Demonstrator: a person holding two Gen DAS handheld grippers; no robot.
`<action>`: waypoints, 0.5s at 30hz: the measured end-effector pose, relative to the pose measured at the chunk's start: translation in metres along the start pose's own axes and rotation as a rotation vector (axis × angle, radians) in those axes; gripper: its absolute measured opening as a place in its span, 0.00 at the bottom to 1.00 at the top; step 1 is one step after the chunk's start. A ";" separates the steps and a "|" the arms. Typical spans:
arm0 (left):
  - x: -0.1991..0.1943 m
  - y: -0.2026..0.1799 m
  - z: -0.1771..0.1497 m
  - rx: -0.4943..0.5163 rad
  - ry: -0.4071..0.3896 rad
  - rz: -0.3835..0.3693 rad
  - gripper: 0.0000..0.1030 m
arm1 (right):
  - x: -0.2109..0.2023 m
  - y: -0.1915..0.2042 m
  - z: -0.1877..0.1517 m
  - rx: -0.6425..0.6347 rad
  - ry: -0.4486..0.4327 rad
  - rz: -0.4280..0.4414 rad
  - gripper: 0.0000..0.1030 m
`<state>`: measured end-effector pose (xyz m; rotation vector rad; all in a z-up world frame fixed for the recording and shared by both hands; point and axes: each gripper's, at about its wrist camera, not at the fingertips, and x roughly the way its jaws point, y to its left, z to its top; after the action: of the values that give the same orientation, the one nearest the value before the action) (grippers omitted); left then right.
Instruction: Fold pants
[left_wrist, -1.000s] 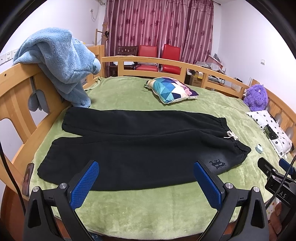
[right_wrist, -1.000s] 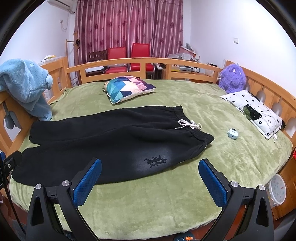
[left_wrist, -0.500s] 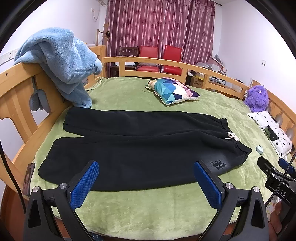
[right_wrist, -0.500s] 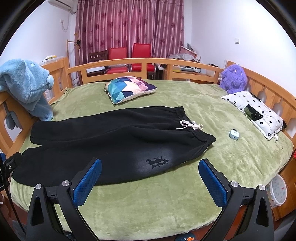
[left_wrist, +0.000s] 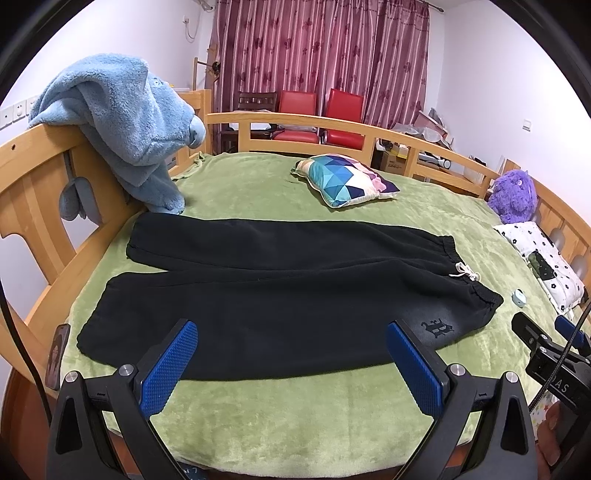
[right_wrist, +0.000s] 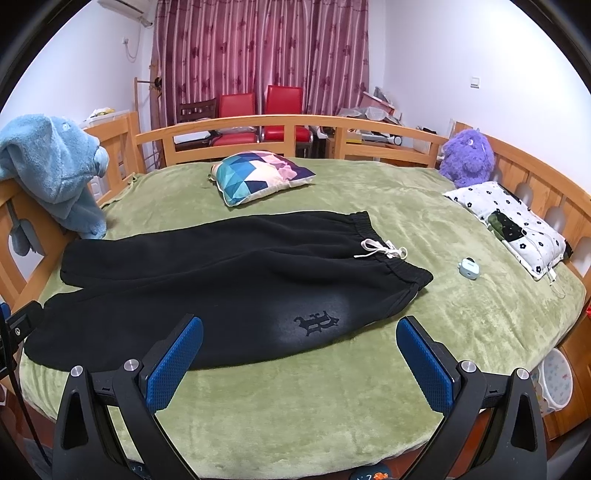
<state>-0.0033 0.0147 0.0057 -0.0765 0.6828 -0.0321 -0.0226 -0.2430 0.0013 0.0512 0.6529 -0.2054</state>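
The black pants (left_wrist: 280, 291) are laid flat and unfolded across the green blanket (left_wrist: 295, 421), with both legs running toward 9 o'clock and the waistband toward 3 o'clock. A white drawstring (right_wrist: 380, 251) is seen at the waistband, and a dark emblem (right_wrist: 316, 322) is printed near the hem at 5 o'clock of the garment.

The left gripper (left_wrist: 291, 363) is held above the near edge of the bed, its 2 blue-padded fingers (left_wrist: 168, 373) spread wide, with nothing between them. The right gripper (right_wrist: 299, 363) is likewise held spread wide and empty above the near blanket edge, just short of the pants.

A geometric pillow (right_wrist: 258, 175) is placed at 12 o'clock of the pants, well apart. A blue fleece garment (left_wrist: 125, 122) is draped over the wooden bed rail (left_wrist: 33, 173) at 10 o'clock. A purple plush toy (right_wrist: 467, 157) and a floral pillow (right_wrist: 513, 225) are seen at 2 o'clock, and a small pale blue case (right_wrist: 469, 268) lies near the waistband at 3 o'clock.
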 end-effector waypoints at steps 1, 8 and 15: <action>0.001 -0.001 0.001 0.001 -0.001 0.001 1.00 | 0.000 -0.001 -0.001 0.003 0.000 0.001 1.00; -0.003 0.000 -0.002 -0.005 -0.015 0.018 1.00 | 0.008 -0.003 -0.011 0.007 0.004 0.109 1.00; 0.004 -0.002 -0.010 0.018 -0.036 0.050 1.00 | 0.022 -0.004 -0.030 -0.002 0.036 0.158 1.00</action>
<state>-0.0061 0.0124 -0.0041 -0.0428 0.6477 0.0111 -0.0244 -0.2475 -0.0361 0.1045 0.6813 -0.0522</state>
